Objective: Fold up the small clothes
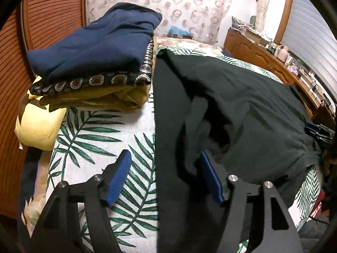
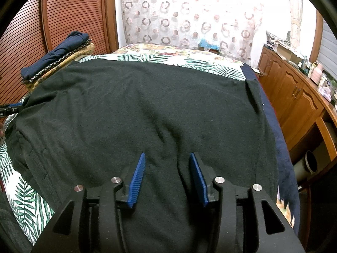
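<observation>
A: Black garment (image 2: 147, 109), where is it?
B: Spread flat over most of the bed (image 2: 189, 61), matte knit, soft creases. Far edge lies short of the headboard end, right edge reaches the bed's right edge, left side bunched into a fold.
A: Left gripper (image 1: 166, 177)?
B: Jaws apart, nothing pinched. One blue ribbed pad over the leaf-print sheet (image 1: 94, 139), the other at the garment's folded left edge.
A: Right gripper (image 2: 167, 179)?
B: Jaws apart too, over the garment's near edge, cloth below them, not clamped.
A: Anything else?
B: Folded stack (image 1: 92, 63) at the bed's far left corner: navy on top, patterned, mustard below. Yellow pillow (image 1: 40, 124) beside it. Wooden cabinets (image 2: 294, 97) along the right. Bare sheet strip at near left.
</observation>
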### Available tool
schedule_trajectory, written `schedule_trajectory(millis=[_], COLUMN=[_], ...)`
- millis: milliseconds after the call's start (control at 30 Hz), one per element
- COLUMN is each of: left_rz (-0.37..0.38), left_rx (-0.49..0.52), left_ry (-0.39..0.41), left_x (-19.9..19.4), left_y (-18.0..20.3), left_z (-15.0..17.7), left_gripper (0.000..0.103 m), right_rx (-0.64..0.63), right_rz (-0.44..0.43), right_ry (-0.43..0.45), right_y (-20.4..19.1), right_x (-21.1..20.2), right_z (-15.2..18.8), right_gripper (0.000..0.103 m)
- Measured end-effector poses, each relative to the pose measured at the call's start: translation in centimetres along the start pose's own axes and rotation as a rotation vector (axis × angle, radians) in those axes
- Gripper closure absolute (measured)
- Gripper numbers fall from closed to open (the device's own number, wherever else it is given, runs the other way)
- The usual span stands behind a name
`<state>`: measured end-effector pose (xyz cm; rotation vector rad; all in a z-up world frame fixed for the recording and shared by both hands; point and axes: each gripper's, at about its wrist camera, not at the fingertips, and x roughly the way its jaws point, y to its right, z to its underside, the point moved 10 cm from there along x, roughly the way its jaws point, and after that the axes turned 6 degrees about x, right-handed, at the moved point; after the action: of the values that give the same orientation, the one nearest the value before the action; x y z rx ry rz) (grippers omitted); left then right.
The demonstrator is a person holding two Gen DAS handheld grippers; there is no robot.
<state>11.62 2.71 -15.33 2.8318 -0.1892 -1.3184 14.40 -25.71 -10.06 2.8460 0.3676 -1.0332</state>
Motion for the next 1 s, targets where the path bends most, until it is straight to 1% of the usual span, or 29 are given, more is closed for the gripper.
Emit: schedule_trajectory(millis=[67, 167, 333, 367, 433, 467, 500, 533, 600, 633, 667, 700, 767, 900, 1000], left_rz=[0.000, 0.009, 0.031, 0.035, 0.050, 0.058, 0.068, 0.082, 0.118, 0.129, 0.145, 0.157, 0.153, 0.192, 0.221], left_rx=[0.002, 0.011, 0.028, 0.032, 0.038, 0.040, 0.038, 0.033, 0.017, 0.012, 0.007, 0.003, 0.015, 0.036, 0.066], left_ry=[0.002, 0.001, -0.001, 0.000, 0.002, 0.003, 0.002, 0.002, 0.004, 0.002, 0.001, 0.003, 0.026, 0.104, 0.159], left_x=[0.0, 0.1, 0.3, 0.4, 0.5, 0.5, 0.5, 0.5, 0.6, 0.7, 0.7, 0.6, 0.2, -1.9, -3.5], left_y=[0.1, 0.6, 1.5, 1.7, 2.1, 2.2, 2.2, 2.3, 2.4, 2.4, 2.6, 2.8, 3.3, 5.0, 6.7], left_z=[0.0, 0.0, -0.3, -0.3, -0.5, -0.6, -0.6, -0.7, -0.8, -0.8, -0.8, -0.8, -1.2, -3.1, -5.1], left_gripper=[0.035, 0.035, 0.035, 0.035, 0.041, 0.050, 0.055, 0.059, 0.073, 0.078, 0.088, 0.091, 0.094, 0.095, 0.096], right_rx=[-0.020, -0.007, -0.014, -0.016, -0.019, -0.020, -0.021, -0.022, -0.021, -0.015, -0.007, -0.004, 0.001, 0.003, -0.010], right_rz=[0.015, 0.002, -0.007, -0.010, -0.012, -0.012, -0.013, -0.012, -0.004, 0.009, 0.019, 0.025, 0.029, 0.040, 0.047], right_ry=[-0.002, -0.002, -0.005, -0.007, -0.010, -0.011, -0.012, -0.012, -0.015, -0.018, -0.020, -0.021, -0.023, -0.031, -0.020], right_y=[-0.3, -0.2, -0.3, -0.4, -0.6, -0.6, -0.6, -0.6, -0.4, -0.3, -0.3, -0.2, -0.1, 0.0, 0.1], right_x=[0.0, -0.1, -0.1, -0.1, -0.1, -0.1, -0.1, -0.2, -0.2, -0.2, -0.2, -0.3, -0.3, -0.6, -1.2], right_z=[-0.1, 0.0, 0.0, 0.1, 0.1, 0.1, 0.1, 0.1, 0.2, 0.2, 0.2, 0.3, 0.3, 0.3, 0.2], right_gripper=[0.050, 0.049, 0.043, 0.040, 0.037, 0.035, 0.033, 0.032, 0.027, 0.025, 0.023, 0.022, 0.022, 0.022, 0.022])
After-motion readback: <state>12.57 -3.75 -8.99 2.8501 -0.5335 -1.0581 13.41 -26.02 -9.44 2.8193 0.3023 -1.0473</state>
